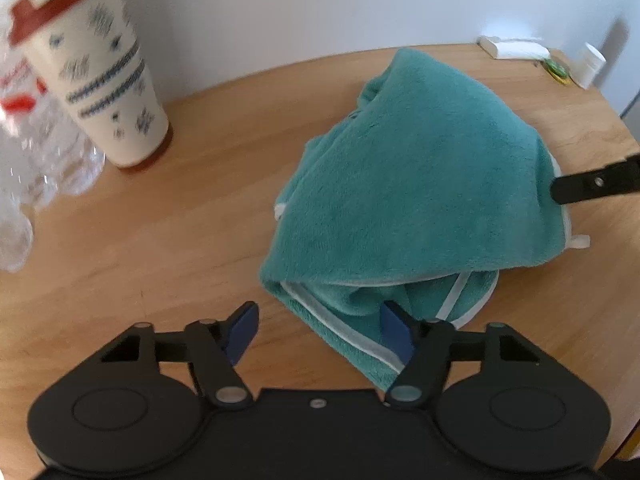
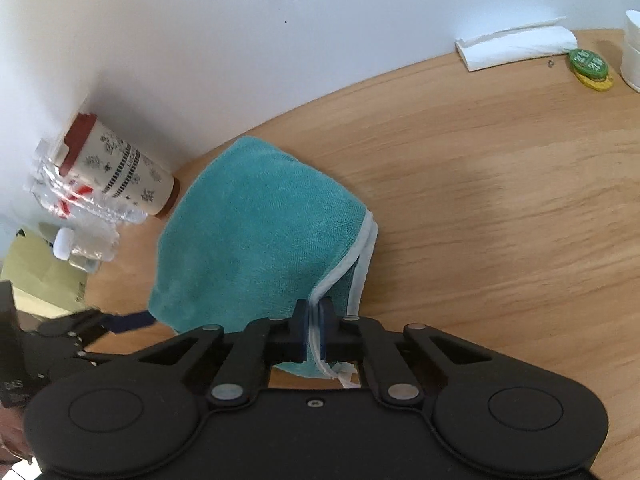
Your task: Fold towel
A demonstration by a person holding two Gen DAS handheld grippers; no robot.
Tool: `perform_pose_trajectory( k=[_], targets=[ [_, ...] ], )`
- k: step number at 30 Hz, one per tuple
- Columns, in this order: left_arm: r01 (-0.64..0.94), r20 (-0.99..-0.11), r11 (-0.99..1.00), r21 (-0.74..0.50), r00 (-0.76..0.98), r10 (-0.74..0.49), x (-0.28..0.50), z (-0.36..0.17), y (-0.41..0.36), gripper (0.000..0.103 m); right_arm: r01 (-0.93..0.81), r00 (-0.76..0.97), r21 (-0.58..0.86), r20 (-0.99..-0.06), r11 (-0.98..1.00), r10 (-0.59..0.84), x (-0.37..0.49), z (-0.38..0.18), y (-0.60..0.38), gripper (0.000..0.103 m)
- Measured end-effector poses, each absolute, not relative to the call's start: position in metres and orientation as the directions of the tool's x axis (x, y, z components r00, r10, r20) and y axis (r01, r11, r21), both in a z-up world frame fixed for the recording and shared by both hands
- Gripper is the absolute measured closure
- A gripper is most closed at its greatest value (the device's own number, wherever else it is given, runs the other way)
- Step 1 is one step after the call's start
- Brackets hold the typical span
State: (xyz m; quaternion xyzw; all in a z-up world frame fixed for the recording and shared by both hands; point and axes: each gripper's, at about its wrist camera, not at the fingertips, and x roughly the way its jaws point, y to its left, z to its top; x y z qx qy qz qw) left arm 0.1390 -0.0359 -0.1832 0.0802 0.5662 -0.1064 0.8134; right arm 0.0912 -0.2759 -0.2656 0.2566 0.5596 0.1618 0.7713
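A teal towel [image 1: 420,184] with white trim lies bunched and partly folded on the round wooden table [image 1: 160,240]. My left gripper [image 1: 320,332] is open, its blue pads on either side of the towel's near trimmed corner, which lies between the jaws. My right gripper [image 2: 314,320] is shut on the towel's [image 2: 256,240] white-trimmed edge and holds it raised; its black finger shows at the right edge of the left wrist view [image 1: 596,182]. The left gripper shows at the lower left of the right wrist view [image 2: 120,322].
A cream tumbler with a red lid [image 1: 100,76] and clear plastic bottles [image 1: 44,148] stand at the table's left by the white wall. A folded white napkin [image 2: 516,44], a green disc [image 2: 588,62] and a white cup [image 2: 632,52] sit at the far right.
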Motion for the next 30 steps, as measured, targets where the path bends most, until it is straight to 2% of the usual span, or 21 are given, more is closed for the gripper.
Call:
perform_pose_trajectory(
  k=[3,4,5,11,23,30],
  targets=[
    [0.274,-0.935,0.962,0.011,0.345,-0.088,0.138,-0.183,-0.036,0.067,0.056,0.341,0.615,-0.752,0.787,0.564,0.091,-0.261,-0.281,0.098],
    [0.287,-0.93,0.958,0.021,0.356,-0.087,0.137,-0.182,-0.038,0.078,0.054,0.347,0.627,-0.741,0.777,0.574,0.091,-0.26,-0.283,0.098],
    [0.294,-0.929,0.956,0.021,0.36,-0.09,0.136,-0.182,-0.039,0.083,0.049,0.357,0.64,-0.728,0.767,0.585,0.091,-0.257,-0.283,0.098],
    [0.29,-0.916,0.957,0.015,0.388,-0.103,0.134,-0.18,-0.037,0.094,0.016,0.373,0.632,-0.723,0.775,0.581,0.093,-0.244,-0.28,0.098],
    [0.238,-0.884,0.971,0.03,0.46,-0.086,0.125,-0.165,-0.028,0.097,-0.028,0.451,0.684,-0.642,0.729,0.62,0.095,-0.214,-0.288,0.1],
    [0.212,-0.869,0.973,0.092,0.495,-0.026,0.114,-0.152,-0.021,0.098,-0.081,0.483,0.728,-0.569,0.681,0.665,0.095,-0.188,-0.29,0.1]
  ],
)
